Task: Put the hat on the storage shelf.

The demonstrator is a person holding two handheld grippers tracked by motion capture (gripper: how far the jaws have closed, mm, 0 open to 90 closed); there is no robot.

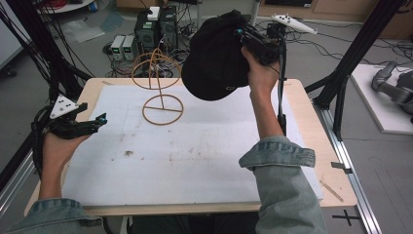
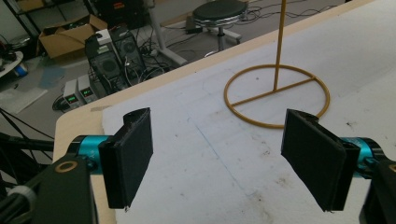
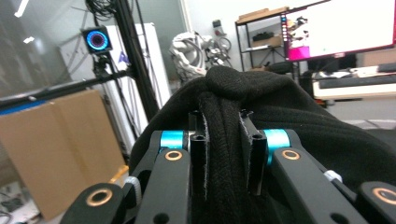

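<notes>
Left gripper (image 1: 100,118) idles spread at frame left; right gripper (image 1: 242,35) pinches the cap (image 1: 214,58) at upper centre.
Lower the cap squarely over the stand's (image 1: 157,73) wire dome just left of it, keeping the fabric pinched until it seats.

We see a wooden table (image 1: 311,105) covered by a stained white mat (image 1: 195,161) on a grey floor (image 1: 375,165). Beyond it stand computer towers (image 1: 156,29) amid tangled cables, a black stool (image 2: 219,11) and cardboard boxes (image 2: 65,37). Black frame posts (image 1: 360,44) flank the table; a lit monitor (image 3: 338,28) glows on a desk.
</notes>
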